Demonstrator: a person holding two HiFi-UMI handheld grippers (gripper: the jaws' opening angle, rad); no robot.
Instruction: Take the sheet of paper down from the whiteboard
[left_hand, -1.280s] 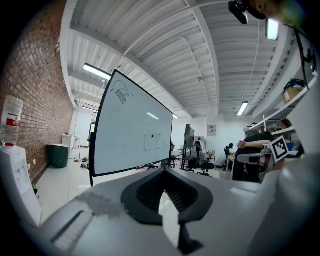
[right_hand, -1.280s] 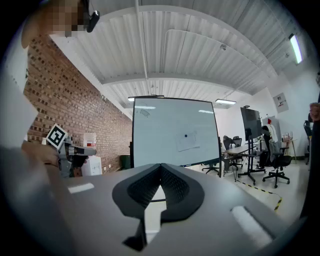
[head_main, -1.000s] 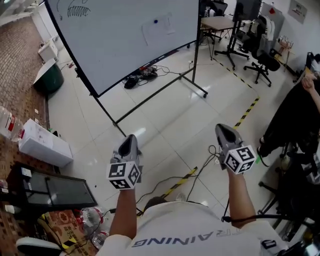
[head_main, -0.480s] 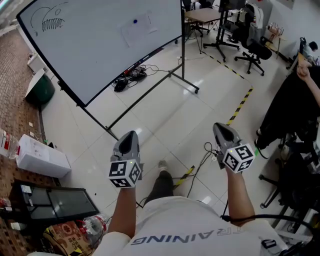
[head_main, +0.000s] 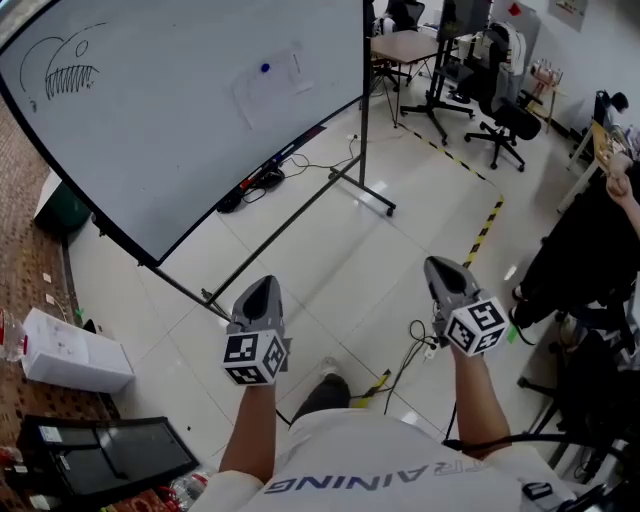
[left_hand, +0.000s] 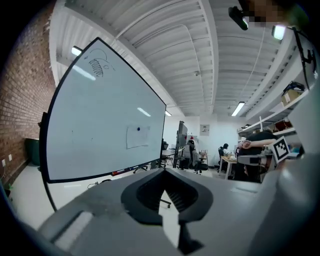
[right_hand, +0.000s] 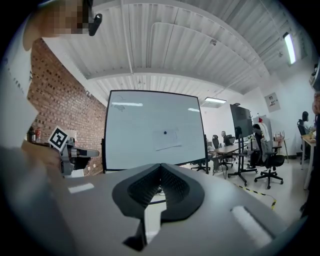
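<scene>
A white sheet of paper hangs on the big wheeled whiteboard under a blue magnet. The board fills the upper left of the head view, some way ahead of me. The sheet shows small in the left gripper view and in the right gripper view. My left gripper and right gripper are held out side by side over the floor, pointing toward the board. Both are shut with nothing between their jaws. Neither is near the paper.
The board's black frame and foot bar stand on a glossy tiled floor. Cables lie under it. Yellow-black tape runs across the floor. Office chairs and a desk stand behind. A white box is left, a person right.
The whiteboard has drawn closer and now looks larger as I walk toward it. Both grippers have moved forward with me and stay shut.
</scene>
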